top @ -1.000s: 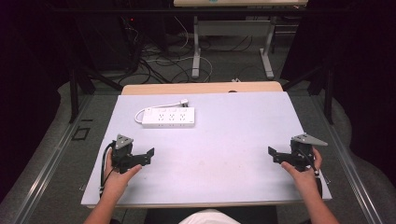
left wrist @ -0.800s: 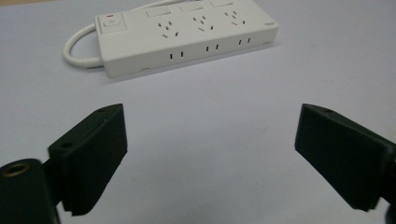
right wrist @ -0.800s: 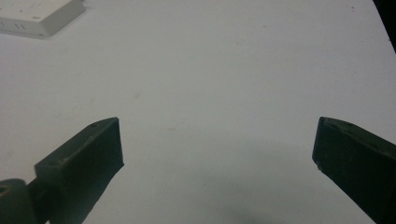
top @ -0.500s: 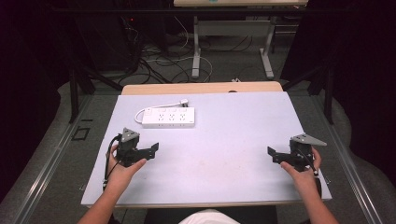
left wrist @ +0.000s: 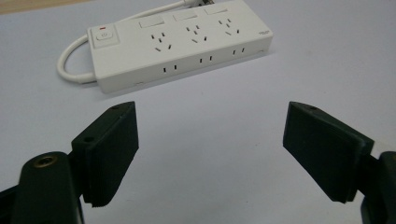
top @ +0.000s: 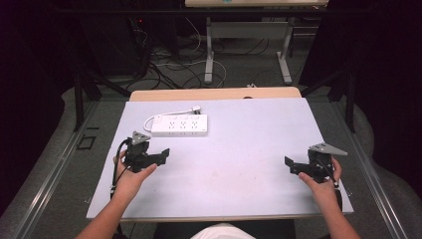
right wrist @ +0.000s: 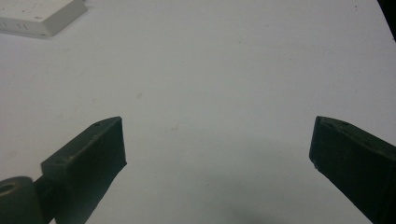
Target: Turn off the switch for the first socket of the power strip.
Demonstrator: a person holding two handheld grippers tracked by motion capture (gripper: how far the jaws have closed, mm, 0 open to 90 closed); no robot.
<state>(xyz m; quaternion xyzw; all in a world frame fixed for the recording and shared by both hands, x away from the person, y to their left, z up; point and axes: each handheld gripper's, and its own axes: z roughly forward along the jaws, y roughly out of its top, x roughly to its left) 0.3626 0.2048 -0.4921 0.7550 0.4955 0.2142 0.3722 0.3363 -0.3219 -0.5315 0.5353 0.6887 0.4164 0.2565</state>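
A white power strip (top: 180,125) with a short looped cord lies flat at the back left of the pale table (top: 249,139). My left gripper (top: 161,155) hovers just in front of it, open, nothing between its jaws. In the left gripper view the power strip (left wrist: 180,42) lies a short way beyond the open left gripper (left wrist: 210,151), with its red-marked switch at the left end. My right gripper (top: 289,166) is held near the table's front right, open and empty. In the right gripper view a corner of the power strip (right wrist: 39,16) shows at top left, far from the right gripper (right wrist: 217,154).
A wooden strip (top: 214,93) runs along the table's far edge. Beyond it the floor holds tangled cables (top: 169,64) and the legs of another desk (top: 209,50). Dark frame bars (top: 79,94) stand to the left and right of the table.
My left gripper has moved forward and to the right, closer to the power strip. The right gripper has hardly moved.
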